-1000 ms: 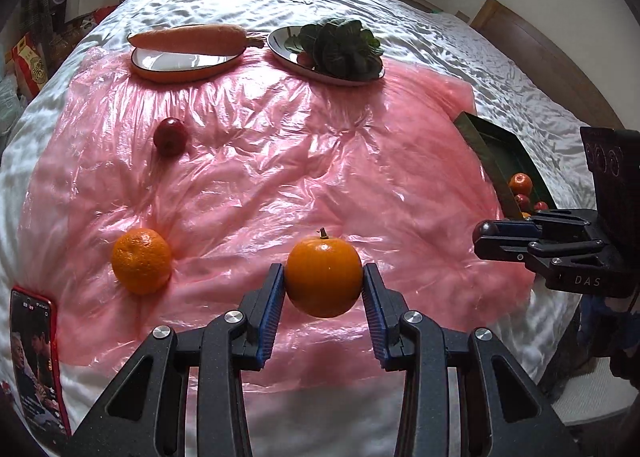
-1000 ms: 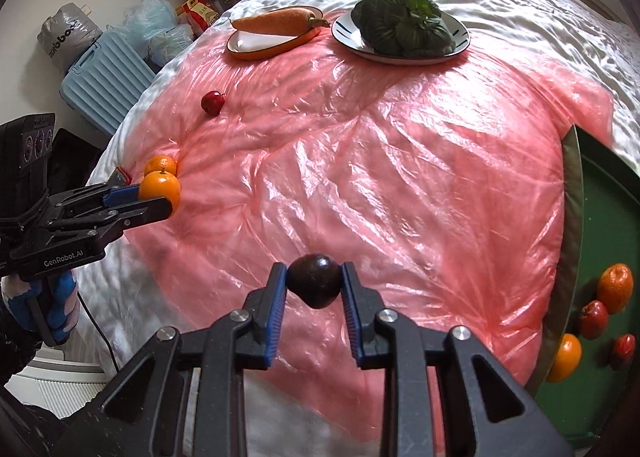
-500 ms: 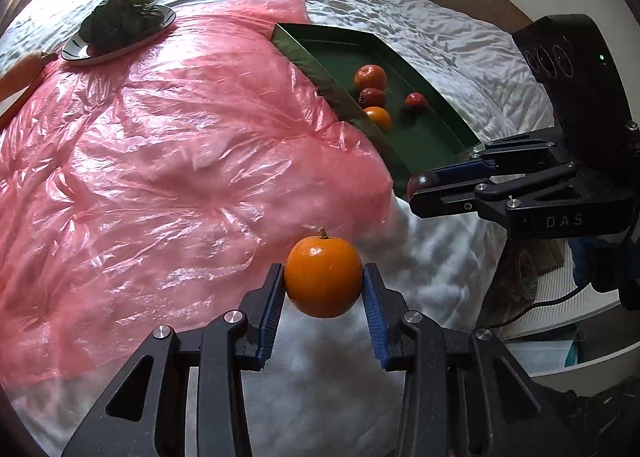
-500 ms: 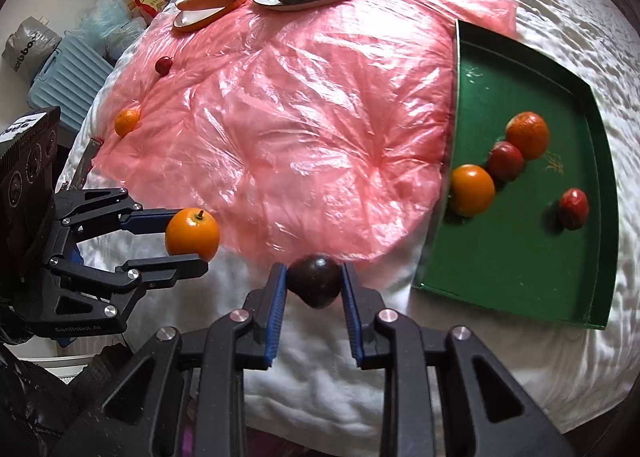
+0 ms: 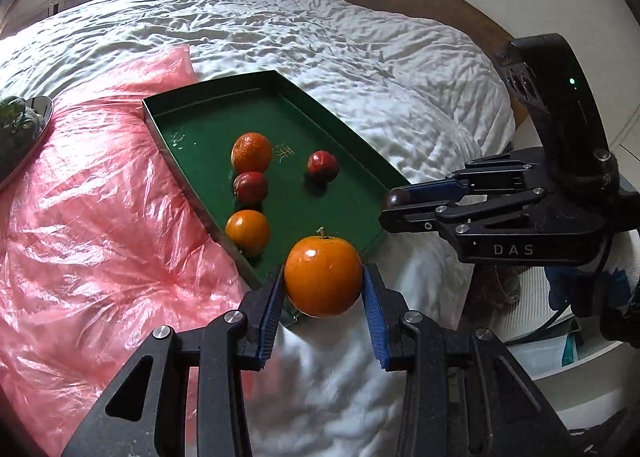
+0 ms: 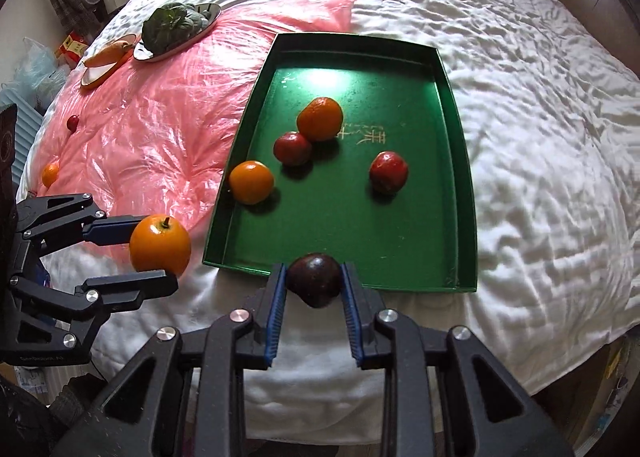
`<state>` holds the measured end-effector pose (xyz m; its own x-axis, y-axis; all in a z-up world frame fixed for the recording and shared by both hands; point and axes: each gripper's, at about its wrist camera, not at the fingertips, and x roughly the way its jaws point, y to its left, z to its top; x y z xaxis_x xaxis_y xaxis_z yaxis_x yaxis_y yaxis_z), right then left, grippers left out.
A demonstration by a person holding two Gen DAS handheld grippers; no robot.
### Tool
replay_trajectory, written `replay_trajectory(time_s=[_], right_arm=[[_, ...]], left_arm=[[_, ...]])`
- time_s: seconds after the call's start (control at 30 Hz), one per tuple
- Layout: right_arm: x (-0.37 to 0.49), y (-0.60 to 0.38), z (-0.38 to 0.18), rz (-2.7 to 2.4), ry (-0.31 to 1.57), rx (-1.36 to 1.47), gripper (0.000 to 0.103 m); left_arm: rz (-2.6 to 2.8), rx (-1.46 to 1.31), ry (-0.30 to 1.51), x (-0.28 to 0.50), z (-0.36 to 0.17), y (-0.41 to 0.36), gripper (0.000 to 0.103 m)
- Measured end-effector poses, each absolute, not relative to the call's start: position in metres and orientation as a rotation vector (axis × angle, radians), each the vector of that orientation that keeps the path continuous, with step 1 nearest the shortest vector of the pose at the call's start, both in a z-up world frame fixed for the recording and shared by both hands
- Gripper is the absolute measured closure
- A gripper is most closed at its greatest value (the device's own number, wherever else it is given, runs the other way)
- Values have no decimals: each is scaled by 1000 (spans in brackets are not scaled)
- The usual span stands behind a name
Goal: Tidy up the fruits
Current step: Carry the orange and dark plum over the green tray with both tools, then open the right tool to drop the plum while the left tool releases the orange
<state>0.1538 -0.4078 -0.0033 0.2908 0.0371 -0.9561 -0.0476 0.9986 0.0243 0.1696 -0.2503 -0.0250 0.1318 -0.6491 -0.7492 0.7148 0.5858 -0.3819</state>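
My left gripper (image 5: 323,293) is shut on an orange with a short stem (image 5: 322,276), held just off the near corner of the green tray (image 5: 344,129). In the right wrist view that orange (image 6: 160,244) hangs left of the tray (image 6: 460,145). My right gripper (image 6: 314,289) is shut on a dark plum (image 6: 315,279) over the tray's near rim; the plum (image 5: 397,199) also shows at my right gripper's tips in the left wrist view. Inside the tray lie two oranges (image 6: 320,118) (image 6: 251,181) and two red fruits (image 6: 292,148) (image 6: 388,171).
A pink plastic sheet (image 6: 152,129) covers the white bed left of the tray. On it lie a loose orange (image 6: 50,173) and a small red fruit (image 6: 73,122). Further back stand a plate of leafy greens (image 6: 176,28) and a dish with a carrot (image 6: 107,55).
Both grippers swung right from over the pink sheet to the green tray, each keeping its fruit. The tray now fills the middle of both views.
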Motion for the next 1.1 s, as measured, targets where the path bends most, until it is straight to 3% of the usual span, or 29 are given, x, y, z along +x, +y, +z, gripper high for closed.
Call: replay_trajectory(time_s=[0.5, 0.93, 1.07, 1.1], right_arm=[[216, -445, -50, -6, 1234, 13, 93], [221, -442, -49, -23, 1201, -14, 91], [221, -440, -49, -35, 1201, -30, 87], [221, -439, -49, -39, 1199, -32, 74]], left_arm=[[-892, 170, 1067, 215, -65, -305, 69], [-887, 195, 1054, 212, -70, -313, 66], [-887, 187, 1036, 211, -65, -308, 59], [-884, 183, 1032, 210, -64, -307, 56]])
